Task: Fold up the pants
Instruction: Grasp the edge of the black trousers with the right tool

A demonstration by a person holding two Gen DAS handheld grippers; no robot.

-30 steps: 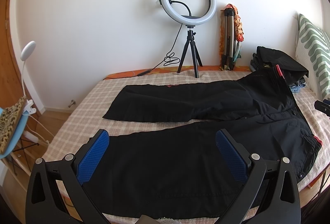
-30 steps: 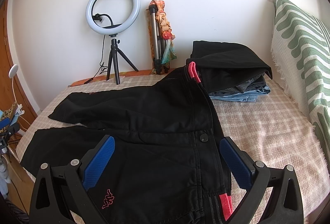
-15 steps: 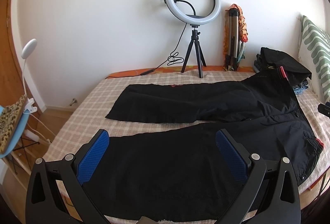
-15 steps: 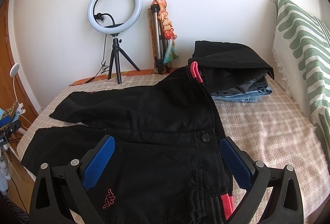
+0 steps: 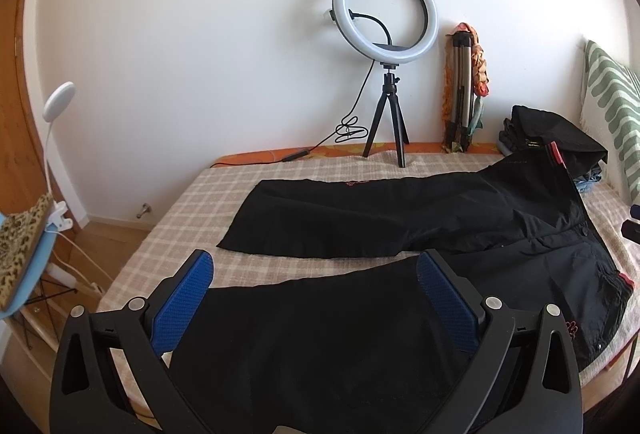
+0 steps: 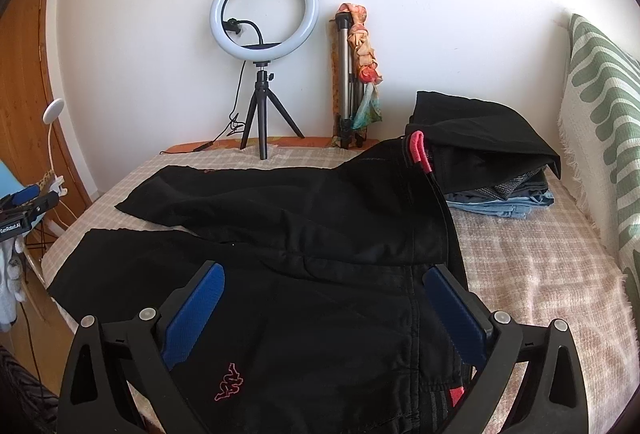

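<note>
- Hovering wide open and empty, my left gripper [image 5: 312,298] and right gripper [image 6: 322,304] hang over the black pants [image 5: 400,218] spread flat on the bed [image 5: 192,218].
- I should pinch the near leg's hem and the waistband together, then lift evenly onto the far leg.

Left wrist view low over the bed's [image 5: 192,210] near-left edge, right wrist view near the waistband end, both facing the far wall, sharing ring light [image 5: 385,12] and pants [image 6: 320,234]

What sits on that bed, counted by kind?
Black pants spread flat: 1
Stack of folded clothes: 1
Ring light on tripod: 1
Folded tripod with scarf: 1
Green-patterned pillow: 1
Total: 5
</note>
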